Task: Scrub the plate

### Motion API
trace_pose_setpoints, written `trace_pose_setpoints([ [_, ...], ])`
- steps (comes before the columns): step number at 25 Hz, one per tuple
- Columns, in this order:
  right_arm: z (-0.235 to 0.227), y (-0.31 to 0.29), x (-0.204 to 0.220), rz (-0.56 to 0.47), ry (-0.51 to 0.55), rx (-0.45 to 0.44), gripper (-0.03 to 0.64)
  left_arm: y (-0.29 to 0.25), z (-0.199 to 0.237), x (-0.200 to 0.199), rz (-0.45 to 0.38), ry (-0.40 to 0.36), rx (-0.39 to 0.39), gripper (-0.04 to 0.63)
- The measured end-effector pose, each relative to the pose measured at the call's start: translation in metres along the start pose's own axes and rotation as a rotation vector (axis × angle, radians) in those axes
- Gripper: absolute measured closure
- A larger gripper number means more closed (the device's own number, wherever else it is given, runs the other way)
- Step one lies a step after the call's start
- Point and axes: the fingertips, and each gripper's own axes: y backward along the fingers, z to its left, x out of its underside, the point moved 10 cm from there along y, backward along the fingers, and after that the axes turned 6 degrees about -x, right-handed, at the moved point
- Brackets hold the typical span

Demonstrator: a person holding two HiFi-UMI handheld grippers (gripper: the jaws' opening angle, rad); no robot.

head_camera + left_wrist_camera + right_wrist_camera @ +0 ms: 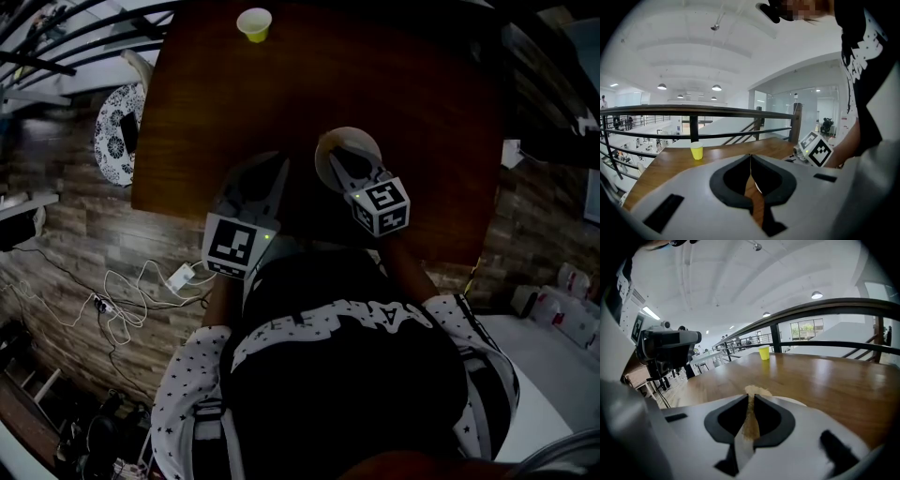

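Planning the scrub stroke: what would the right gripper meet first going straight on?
Probably the white plate, lying just past the tan pad that the right gripper holds; depth is unclear.

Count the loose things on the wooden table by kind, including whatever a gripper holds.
Small yellow plastic cup: 1
Round white plate: 1
Tan scrub pad, clamped in the right gripper: 1
Total: 3
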Motion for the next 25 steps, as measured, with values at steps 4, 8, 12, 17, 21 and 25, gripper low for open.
trace_pose_setpoints([
  [4, 0.005, -0.002, 0.004, 0.010, -0.002, -0.008, 0.568, 0.003, 0.001, 0.003, 0.005, 0.004, -0.004, 0.581],
  [8, 0.011, -0.001, 0.005, 0.015, -0.001, -0.013, 0.568, 0.004, 0.000, 0.004, 0.008, 0.005, -0.002, 0.581],
  [12, 0.018, 0.002, 0.011, 0.027, -0.002, -0.027, 0.568, 0.003, -0.004, 0.003, 0.003, 0.001, 0.008, 0.581],
  [17, 0.025, 0.007, 0.014, 0.026, -0.007, -0.033, 0.568, 0.005, -0.008, 0.001, -0.008, -0.009, 0.021, 0.581],
  [21, 0.032, 0.010, 0.017, 0.030, -0.011, -0.042, 0.568, 0.007, -0.010, 0.001, -0.012, -0.014, 0.030, 0.581],
  [25, 0.037, 0.014, 0.020, 0.030, -0.008, -0.041, 0.568, 0.009, -0.015, 0.001, -0.008, -0.017, 0.038, 0.581],
])
